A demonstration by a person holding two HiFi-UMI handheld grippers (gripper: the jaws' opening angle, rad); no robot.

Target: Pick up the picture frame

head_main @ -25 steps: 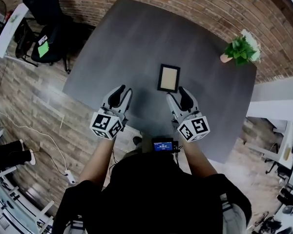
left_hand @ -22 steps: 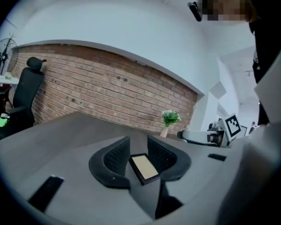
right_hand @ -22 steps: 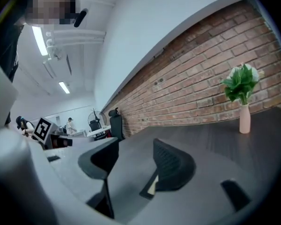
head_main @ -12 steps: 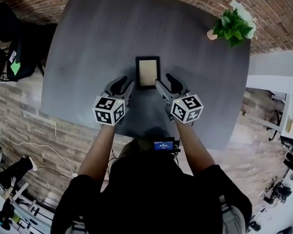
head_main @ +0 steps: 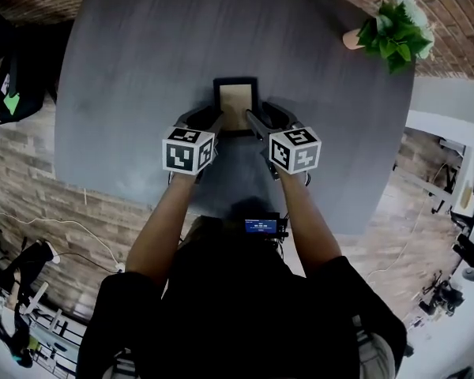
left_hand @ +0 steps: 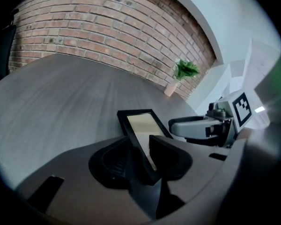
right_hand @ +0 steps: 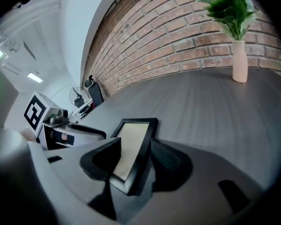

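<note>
Both hands have dropped and pushed forward since a second ago: left gripper (head_main: 208, 120) and right gripper (head_main: 265, 118) now sit at the near corners of the picture frame (head_main: 235, 93). Grasp step under way.

Picture frame lies flat on the surface (head_main: 142, 54), midway between its left and right edges and somewhat toward the near edge. Left gripper view: fingers (left_hand: 167, 153) released, straddling the left rail at the near corner, close on both sides, no clamp evident. Right gripper view: fingers (right_hand: 172, 161) closing with the right rail between them, pads not yet pressing as far as I can judge. Nothing lifted. Next move, by my reading: both pairs must shut squarely on the thin rails, then rise together and level, or the frame may tip out of one side.
</note>
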